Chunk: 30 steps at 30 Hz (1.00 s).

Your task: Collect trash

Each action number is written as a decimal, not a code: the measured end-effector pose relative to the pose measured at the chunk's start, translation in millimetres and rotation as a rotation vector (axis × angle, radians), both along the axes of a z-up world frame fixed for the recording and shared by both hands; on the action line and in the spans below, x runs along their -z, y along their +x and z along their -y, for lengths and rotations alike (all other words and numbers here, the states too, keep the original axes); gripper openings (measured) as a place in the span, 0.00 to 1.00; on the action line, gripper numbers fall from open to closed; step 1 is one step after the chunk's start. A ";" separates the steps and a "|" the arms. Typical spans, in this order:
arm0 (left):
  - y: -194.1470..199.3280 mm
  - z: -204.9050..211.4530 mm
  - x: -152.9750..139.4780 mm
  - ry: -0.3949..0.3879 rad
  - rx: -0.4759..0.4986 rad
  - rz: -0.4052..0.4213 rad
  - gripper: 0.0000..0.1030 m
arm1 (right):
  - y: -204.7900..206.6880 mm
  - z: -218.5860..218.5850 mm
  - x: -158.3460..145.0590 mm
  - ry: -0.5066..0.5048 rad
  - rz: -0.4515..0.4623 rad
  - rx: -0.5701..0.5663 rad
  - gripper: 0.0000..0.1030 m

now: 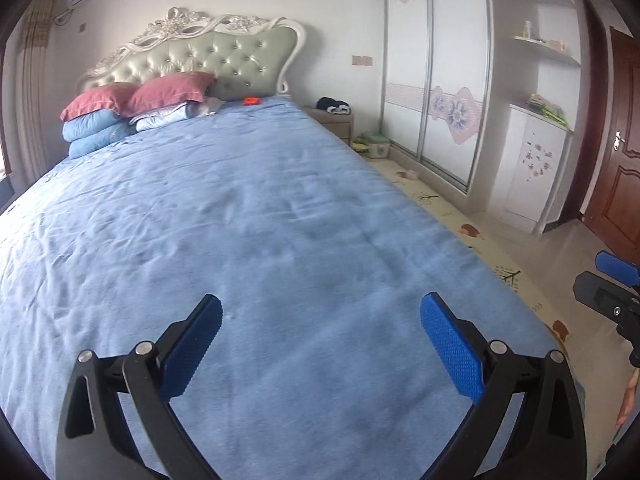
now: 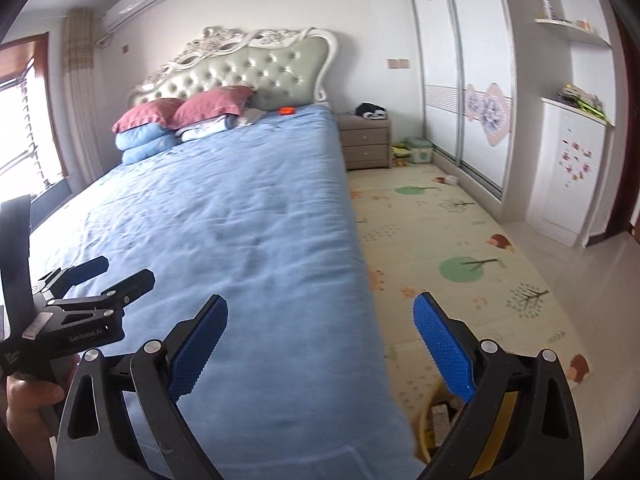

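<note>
My left gripper is open and empty above the foot of a bed with a blue sheet. My right gripper is open and empty over the bed's right edge. A small orange object lies on the sheet by the headboard; it also shows in the right wrist view. A yellow-rimmed bin with scraps in it stands on the floor by the bed's corner, partly behind my right finger. The left gripper shows in the right wrist view, the right gripper at the left view's edge.
Pillows and folded quilts are piled at the headboard. A nightstand with dark clothing stands beside the bed. A patterned play mat covers the floor, with boxes and a small item near the sliding wardrobe.
</note>
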<state>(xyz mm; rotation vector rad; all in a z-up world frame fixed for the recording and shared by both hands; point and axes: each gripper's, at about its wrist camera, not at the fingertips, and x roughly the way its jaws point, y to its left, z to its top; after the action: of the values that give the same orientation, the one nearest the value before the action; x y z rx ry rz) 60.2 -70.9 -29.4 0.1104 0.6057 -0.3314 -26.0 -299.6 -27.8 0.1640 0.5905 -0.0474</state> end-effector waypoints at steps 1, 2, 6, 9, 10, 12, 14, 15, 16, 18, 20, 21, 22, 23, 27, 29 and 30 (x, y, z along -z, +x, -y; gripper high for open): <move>-0.6 -9.3 -1.6 -0.003 -0.020 0.009 0.96 | 3.5 -10.2 -0.8 -0.003 0.006 -0.016 0.88; -0.1 -17.4 -3.1 -0.006 -0.036 0.017 0.96 | 7.7 -18.9 -2.4 -0.006 0.017 -0.030 0.88; 0.6 -52.0 -11.7 -0.006 -0.109 0.085 0.96 | 24.1 -55.1 -8.0 -0.047 0.070 -0.076 0.88; 3.8 -73.0 -16.7 0.006 -0.162 0.110 0.96 | 37.0 -74.3 -10.8 -0.054 0.098 -0.114 0.89; 4.3 -79.7 -18.9 0.001 -0.174 0.120 0.96 | 41.0 -79.0 -11.2 -0.052 0.101 -0.125 0.89; 4.7 -90.9 -22.7 -0.010 -0.196 0.135 0.96 | 47.7 -88.1 -12.0 -0.046 0.106 -0.142 0.91; 6.1 -99.9 -25.2 -0.029 -0.212 0.135 0.96 | 52.2 -95.9 -13.3 -0.044 0.117 -0.150 0.91; 7.0 -103.0 -26.0 -0.039 -0.213 0.133 0.96 | 54.9 -100.0 -14.4 -0.049 0.123 -0.154 0.91; 7.5 -103.7 -26.6 -0.044 -0.212 0.131 0.96 | 57.0 -103.4 -15.3 -0.057 0.126 -0.152 0.91; 7.2 -105.6 -27.1 -0.045 -0.211 0.136 0.96 | 61.8 -108.0 -17.6 -0.065 0.130 -0.155 0.91; 8.0 -105.3 -28.4 -0.031 -0.213 0.154 0.96 | 65.7 -111.7 -19.6 -0.071 0.134 -0.152 0.91; 7.4 -105.0 -29.2 -0.021 -0.213 0.164 0.96 | 67.2 -113.2 -20.5 -0.072 0.136 -0.154 0.91; 7.2 -104.5 -29.9 -0.014 -0.214 0.171 0.96 | 68.0 -113.7 -21.3 -0.072 0.138 -0.153 0.91; 6.5 -104.1 -30.6 -0.012 -0.212 0.175 0.96 | 68.4 -114.6 -22.0 -0.074 0.141 -0.152 0.92; 7.6 -100.7 -34.1 -0.032 -0.185 0.167 0.96 | 71.3 -116.2 -24.7 -0.075 0.149 -0.152 0.92; 9.1 -99.7 -34.9 -0.044 -0.173 0.164 0.96 | 70.7 -116.7 -22.8 -0.072 0.150 -0.154 0.92; 10.2 -99.0 -35.1 -0.042 -0.181 0.164 0.96 | 71.1 -117.0 -22.2 -0.073 0.149 -0.155 0.92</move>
<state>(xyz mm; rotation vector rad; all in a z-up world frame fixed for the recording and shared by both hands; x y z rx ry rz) 70.4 28.1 5.6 0.0415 0.4421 -0.1578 45.1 -182.6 -5.6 0.0499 0.4507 0.0922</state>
